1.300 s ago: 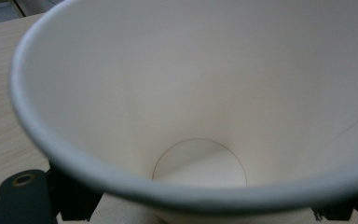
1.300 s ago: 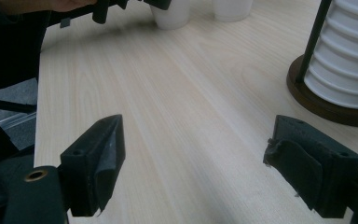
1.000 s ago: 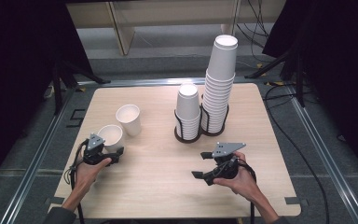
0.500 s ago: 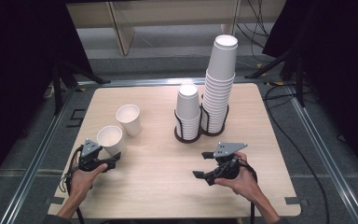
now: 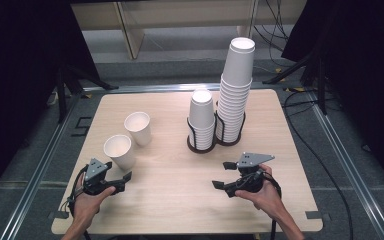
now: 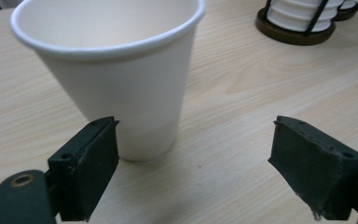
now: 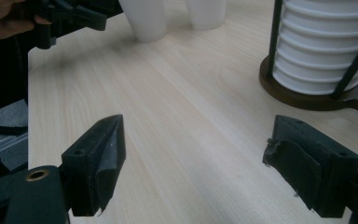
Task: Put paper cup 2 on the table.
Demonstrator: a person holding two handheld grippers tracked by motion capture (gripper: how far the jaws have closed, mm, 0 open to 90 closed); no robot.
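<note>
1. I judge the step as clearing the left gripper (image 5: 122,182) from the near paper cup (image 5: 119,151). I should draw straight back, jaws wide, without clipping the base.
2. Left jaws stand wide, holding nothing. The cup stands upright on the table (image 5: 170,200), just ahead of the left-hand pad (image 6: 86,163), not between the pads.
3. The right gripper (image 5: 221,175) is also wide and empty, near the cup stacks (image 5: 201,120).

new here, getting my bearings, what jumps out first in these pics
The tall cup stack towers in its rack at the table's far middle, with a shorter stack beside it. Two loose cups stand upright at left; the nearer cup sits just ahead of the open left tongs.
</note>
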